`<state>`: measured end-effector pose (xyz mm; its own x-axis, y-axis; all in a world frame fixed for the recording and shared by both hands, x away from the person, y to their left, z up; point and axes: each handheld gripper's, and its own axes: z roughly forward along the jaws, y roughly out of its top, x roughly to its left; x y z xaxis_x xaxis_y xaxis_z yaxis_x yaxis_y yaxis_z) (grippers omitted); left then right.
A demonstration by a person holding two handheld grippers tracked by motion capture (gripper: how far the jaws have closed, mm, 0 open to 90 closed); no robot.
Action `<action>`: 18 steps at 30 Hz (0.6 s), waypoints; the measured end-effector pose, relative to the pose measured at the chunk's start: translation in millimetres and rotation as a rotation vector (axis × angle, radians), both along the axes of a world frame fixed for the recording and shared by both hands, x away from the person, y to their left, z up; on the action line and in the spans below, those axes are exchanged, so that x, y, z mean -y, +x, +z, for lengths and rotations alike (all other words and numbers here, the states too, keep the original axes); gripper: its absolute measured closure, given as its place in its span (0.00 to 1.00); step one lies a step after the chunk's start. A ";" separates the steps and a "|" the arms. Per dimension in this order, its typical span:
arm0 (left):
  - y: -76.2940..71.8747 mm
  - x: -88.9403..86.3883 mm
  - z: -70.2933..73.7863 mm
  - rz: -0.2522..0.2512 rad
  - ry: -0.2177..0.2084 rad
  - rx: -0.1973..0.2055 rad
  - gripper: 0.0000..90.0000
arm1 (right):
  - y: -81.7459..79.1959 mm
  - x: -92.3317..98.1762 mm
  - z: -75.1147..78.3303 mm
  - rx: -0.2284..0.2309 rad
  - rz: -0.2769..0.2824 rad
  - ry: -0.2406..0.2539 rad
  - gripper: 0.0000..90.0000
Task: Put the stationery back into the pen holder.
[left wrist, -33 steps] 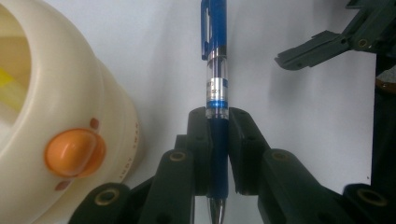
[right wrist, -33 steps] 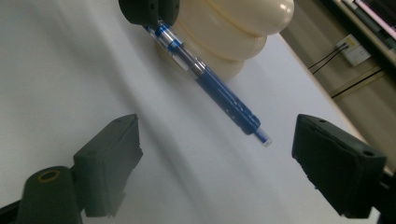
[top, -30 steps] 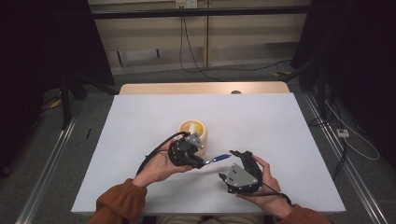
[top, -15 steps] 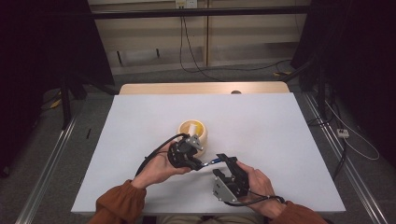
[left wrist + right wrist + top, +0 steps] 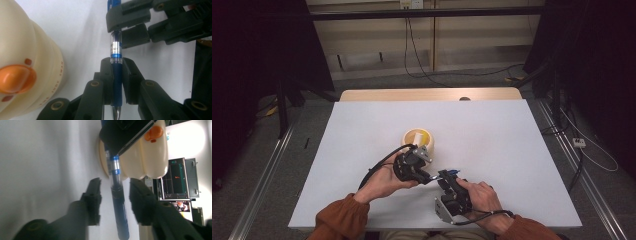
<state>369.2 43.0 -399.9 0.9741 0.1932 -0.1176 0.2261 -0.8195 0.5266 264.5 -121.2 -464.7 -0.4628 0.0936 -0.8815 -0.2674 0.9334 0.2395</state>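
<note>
Cream plastic is showing at the left of the scene: a duck-shaped holder (image 5: 418,141) with an orange beak is standing near the middle of the white table (image 5: 522,150), just beyond the left gripper (image 5: 426,176). In the left gripper view the duck-shaped holder (image 5: 22,72) is sitting just beside the black jaws, which are clamping the dark blue lower barrel of a blue pen (image 5: 116,62), with the silver tip pointing back toward the camera. Moving rightward, the pen (image 5: 451,172) is bridging the short gap between the two grippers above the table. The right gripper (image 5: 447,179) is lying in the person's right hand (image 5: 479,197). Its jaws have just been closing, and in the right gripper view they are flanking the pen (image 5: 118,195) with a gap showing on each side, not yet pressing it.
</note>
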 end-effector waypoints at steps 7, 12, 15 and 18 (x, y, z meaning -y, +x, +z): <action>-0.9 1.9 -1.8 -0.006 -0.013 -0.018 0.89 | -1.9 -3.0 -0.8 0.005 0.034 -0.005 0.83; -2.4 3.3 -3.6 0.010 -0.021 -0.012 0.89 | -1.6 -4.3 -1.6 0.000 0.041 -0.027 0.89; -1.4 2.8 -3.5 0.010 -0.034 -0.018 0.89 | -1.7 -3.2 -1.4 -0.009 0.032 -0.022 0.90; -1.4 1.9 -2.8 0.024 -0.053 -0.018 0.88 | -1.1 -0.7 0.1 -0.024 0.022 -0.001 0.90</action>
<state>367.8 41.1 -402.7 0.9668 0.2096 -0.1460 0.2555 -0.7846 0.5649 263.3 -120.5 -464.7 -0.4860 0.0818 -0.8701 -0.2822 0.9276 0.2448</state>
